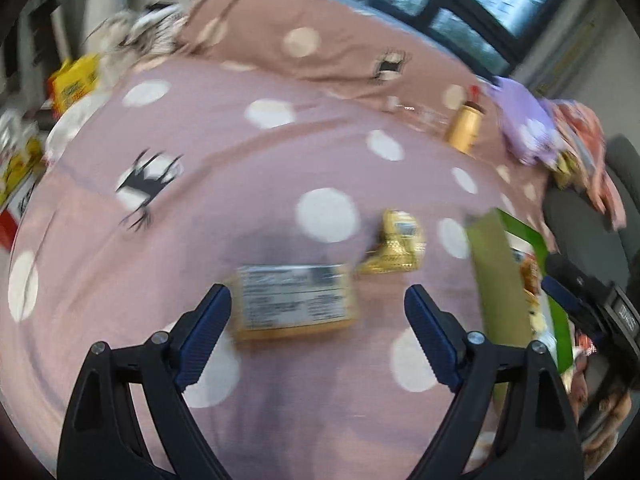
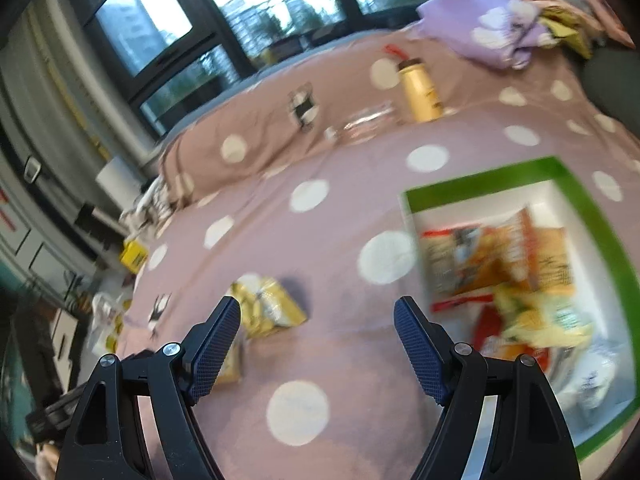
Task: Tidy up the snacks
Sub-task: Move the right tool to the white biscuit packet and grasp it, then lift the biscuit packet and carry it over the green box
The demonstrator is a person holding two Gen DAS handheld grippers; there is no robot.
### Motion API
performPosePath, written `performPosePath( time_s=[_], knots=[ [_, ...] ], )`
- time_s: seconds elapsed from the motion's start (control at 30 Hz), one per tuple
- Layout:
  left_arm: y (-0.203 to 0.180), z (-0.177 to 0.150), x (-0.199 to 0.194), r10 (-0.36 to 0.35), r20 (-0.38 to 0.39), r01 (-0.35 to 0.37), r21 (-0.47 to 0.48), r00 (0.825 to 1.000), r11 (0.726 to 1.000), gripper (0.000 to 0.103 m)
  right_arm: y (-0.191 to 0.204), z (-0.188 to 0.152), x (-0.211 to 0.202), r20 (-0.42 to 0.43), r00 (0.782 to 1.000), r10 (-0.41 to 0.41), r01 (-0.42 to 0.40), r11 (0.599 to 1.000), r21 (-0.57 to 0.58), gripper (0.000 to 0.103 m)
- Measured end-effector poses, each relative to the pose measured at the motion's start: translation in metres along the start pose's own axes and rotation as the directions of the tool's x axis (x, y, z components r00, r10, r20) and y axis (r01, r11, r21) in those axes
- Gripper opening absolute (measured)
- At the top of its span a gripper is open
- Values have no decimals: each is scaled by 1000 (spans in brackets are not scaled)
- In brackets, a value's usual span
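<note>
My left gripper (image 1: 318, 296) is open above the pink dotted bedspread (image 1: 208, 240), and a flat yellow snack pack (image 1: 294, 306) with a white label lies between its fingertips, untouched. A gold foil snack bag (image 1: 396, 246) lies just beyond, to the right. In the right wrist view my right gripper (image 2: 317, 308) is open with nothing between its fingers, and the gold foil bag (image 2: 270, 306) lies by its left finger. A green-rimmed box (image 2: 576, 184) to the right holds several snack packets (image 2: 500, 264). The same box (image 1: 500, 280) shows at the right of the left wrist view.
A tan bottle (image 2: 420, 88) with a red cap stands farther back on the bed. Purple cloth (image 2: 488, 36) and other folded fabric are piled at the far right corner. Yellow boxes (image 1: 74, 80) sit off the left side of the bed. Windows line the far wall.
</note>
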State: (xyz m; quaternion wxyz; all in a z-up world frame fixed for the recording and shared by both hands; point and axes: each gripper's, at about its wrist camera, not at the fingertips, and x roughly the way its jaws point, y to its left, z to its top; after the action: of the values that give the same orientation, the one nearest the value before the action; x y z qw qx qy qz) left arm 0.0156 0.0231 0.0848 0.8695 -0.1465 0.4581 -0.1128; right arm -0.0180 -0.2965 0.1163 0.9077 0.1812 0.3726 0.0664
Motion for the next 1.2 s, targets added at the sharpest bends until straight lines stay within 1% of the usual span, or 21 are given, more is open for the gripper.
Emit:
performPosePath(
  time_s=[0.07, 0.17, 0.23, 0.33, 0.5, 0.6, 0.63, 0.67, 0.73, 0.77, 0.8, 0.83, 0.87, 0.9, 0.97, 1.0, 1.03, 1.07, 1.1, 1.13, 1.2],
  knots=[
    [13, 1, 8, -2, -26, 1, -41, 1000, 999, 89, 10, -6, 11, -45, 998, 41, -42, 999, -9, 80],
    [24, 0, 13, 4, -37, -6, -71, 999, 997, 89, 24, -14, 28, -123, 985, 117, -117, 993, 8, 80],
    [28, 0, 17, 11, -48, -15, -80, 999, 997, 89, 33, -19, 42, -178, 967, 184, -179, 983, 43, 80],
    [33, -1, 30, 17, -104, -27, -94, 994, 995, 89, 51, -23, 68, -269, 925, 268, -251, 963, 99, 80],
    [38, -2, 40, 2, -146, -19, -119, 989, 993, 88, 77, -31, 105, -373, 893, 251, -238, 968, 82, 80],
    [40, -3, 43, 11, -159, -30, -123, 987, 992, 87, 91, -37, 131, -441, 858, 263, -249, 964, 90, 79],
    [41, -3, 45, 8, -164, -29, -126, 986, 992, 87, 96, -38, 139, -461, 850, 254, -246, 966, 79, 78],
    [42, -4, 48, 1, -174, -24, -132, 985, 991, 87, 98, -39, 144, -472, 848, 242, -238, 969, 69, 77],
    [45, -6, 50, 3, -185, -30, -144, 983, 989, 83, 104, -44, 155, -494, 847, 198, -209, 977, 33, 76],
    [45, -6, 49, 11, -181, -37, -142, 983, 989, 79, 107, -48, 159, -493, 855, 161, -184, 983, 1, 72],
    [43, -7, 49, 24, -182, -48, -128, 983, 991, 76, 109, -49, 159, -479, 867, 134, -169, 985, -30, 71],
    [42, -7, 49, 29, -182, -51, -121, 983, 991, 74, 109, -49, 158, -465, 875, 132, -172, 984, -45, 71],
    [41, -8, 50, 29, -183, -51, -112, 983, 992, 69, 111, -51, 157, -450, 882, 137, -182, 981, -59, 71],
    [40, -9, 51, 34, -186, -54, -104, 982, 993, 66, 111, -53, 159, -452, 880, 146, -192, 980, -57, 71],
    [38, -9, 53, 48, -182, -65, -87, 982, 994, 66, 106, -54, 167, -482, 861, 162, -194, 981, -17, 71],
    [38, -9, 53, 39, -180, -56, -89, 983, 994, 65, 103, -55, 168, -484, 857, 176, -199, 980, 5, 71],
    [38, -9, 53, 24, -184, -42, -92, 983, 995, 64, 103, -54, 167, -476, 860, 186, -209, 978, 6, 71],
    [36, -9, 55, 20, -185, -37, -87, 983, 996, 60, 102, -54, 165, -472, 861, 188, -215, 977, -3, 71],
    [35, -10, 55, 18, -186, -34, -82, 982, 996, 54, 102, -54, 165, -474, 860, 188, -217, 976, -6, 71],
    [34, -10, 56, 16, -186, -32, -80, 982, 996, 51, 102, -55, 166, -480, 855, 195, -226, 974, -6, 71],
    [31, -11, 56, 28, -182, -41, -66, 983, 997, 50, 103, -56, 166, -467, 860, 205, -232, 973, -1, 71]
  ],
)
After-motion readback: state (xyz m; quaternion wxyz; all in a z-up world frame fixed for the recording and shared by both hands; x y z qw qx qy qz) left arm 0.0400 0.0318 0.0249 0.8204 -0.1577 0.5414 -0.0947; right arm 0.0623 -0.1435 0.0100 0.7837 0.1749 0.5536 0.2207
